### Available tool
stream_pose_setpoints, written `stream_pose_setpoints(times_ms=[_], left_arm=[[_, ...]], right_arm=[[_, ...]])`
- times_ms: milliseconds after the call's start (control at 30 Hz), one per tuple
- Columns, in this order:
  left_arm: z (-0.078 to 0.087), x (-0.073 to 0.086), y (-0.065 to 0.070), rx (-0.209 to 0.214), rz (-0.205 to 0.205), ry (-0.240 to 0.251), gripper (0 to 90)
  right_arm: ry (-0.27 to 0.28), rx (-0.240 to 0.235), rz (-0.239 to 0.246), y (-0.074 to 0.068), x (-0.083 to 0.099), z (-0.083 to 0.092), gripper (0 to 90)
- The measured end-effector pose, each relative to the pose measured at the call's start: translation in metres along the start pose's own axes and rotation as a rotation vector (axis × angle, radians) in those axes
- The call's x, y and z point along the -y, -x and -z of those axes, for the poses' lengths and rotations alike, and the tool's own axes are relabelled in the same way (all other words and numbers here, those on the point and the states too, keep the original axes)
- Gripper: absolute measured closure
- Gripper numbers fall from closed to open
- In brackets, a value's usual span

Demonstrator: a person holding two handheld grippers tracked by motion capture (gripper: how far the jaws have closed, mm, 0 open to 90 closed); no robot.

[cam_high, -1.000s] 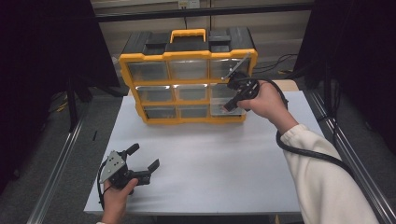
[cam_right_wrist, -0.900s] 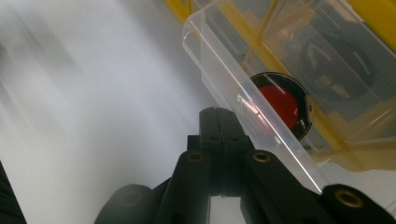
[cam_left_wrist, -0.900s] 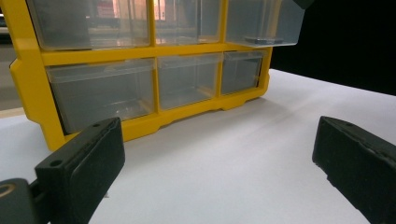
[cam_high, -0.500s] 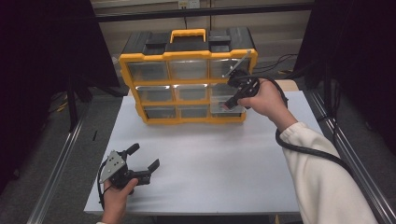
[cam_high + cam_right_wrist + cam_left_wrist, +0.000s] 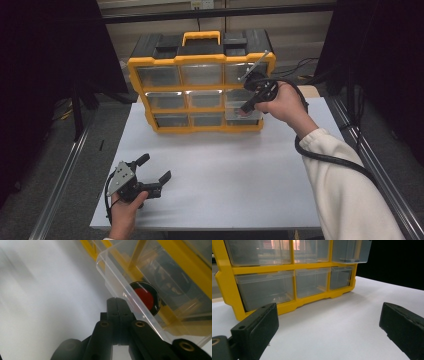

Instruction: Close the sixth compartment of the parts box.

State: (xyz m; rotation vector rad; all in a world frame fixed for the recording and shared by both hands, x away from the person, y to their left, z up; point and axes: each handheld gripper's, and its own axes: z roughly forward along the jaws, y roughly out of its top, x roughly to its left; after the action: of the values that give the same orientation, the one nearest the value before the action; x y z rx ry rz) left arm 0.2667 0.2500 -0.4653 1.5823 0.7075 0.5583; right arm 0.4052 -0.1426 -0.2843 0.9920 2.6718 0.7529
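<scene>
A yellow organizer (image 5: 200, 89) with several clear drawers stands at the back of the white table (image 5: 240, 170). Its middle-right drawer (image 5: 239, 116) sticks out of the frame. My right gripper (image 5: 245, 108) is shut, its tips (image 5: 117, 302) against that drawer's clear front lip (image 5: 120, 277); I cannot tell whether the lip is pinched. Inside the drawer lies a round black thing with a red centre (image 5: 145, 299). My left gripper (image 5: 156, 167) rests open near the table's front left, aimed at the organizer (image 5: 287, 267), with nothing between its jaws (image 5: 329, 322).
The organizer has a yellow carrying handle (image 5: 201, 37) and black lid compartments on top. A black cable (image 5: 330, 159) trails from the right gripper along the white sleeve. Metal rails (image 5: 65, 175) run along both table sides. Dark curtains surround the bench.
</scene>
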Motion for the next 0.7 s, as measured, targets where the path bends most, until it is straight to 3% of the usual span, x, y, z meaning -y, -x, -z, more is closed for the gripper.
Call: stream_pose_setpoints(times_ms=[167, 367, 533, 700], left_arm=[[0.0005, -0.0004, 0.0002, -0.007, -0.002, -0.001, 2.4], [0.0004, -0.0003, 0.0, -0.006, -0.001, 0.0, 2.4], [0.0009, -0.0006, -0.0001, 0.0, 0.002, 0.005, 2.4], [-0.0004, 0.0001, 0.0014, -0.011, 0.034, 0.022, 2.3]], right_arm=[[0.005, -0.008, -0.003, 0.0009, -0.0009, -0.0005, 90.0], [-0.025, -0.009, 0.014, 0.0, -0.0008, -0.0032, 90.0], [-0.017, 0.006, -0.003, 0.0013, -0.0017, -0.0049, 90.0], [-0.014, 0.007, -0.009, 0.0042, -0.0015, -0.0053, 90.0]])
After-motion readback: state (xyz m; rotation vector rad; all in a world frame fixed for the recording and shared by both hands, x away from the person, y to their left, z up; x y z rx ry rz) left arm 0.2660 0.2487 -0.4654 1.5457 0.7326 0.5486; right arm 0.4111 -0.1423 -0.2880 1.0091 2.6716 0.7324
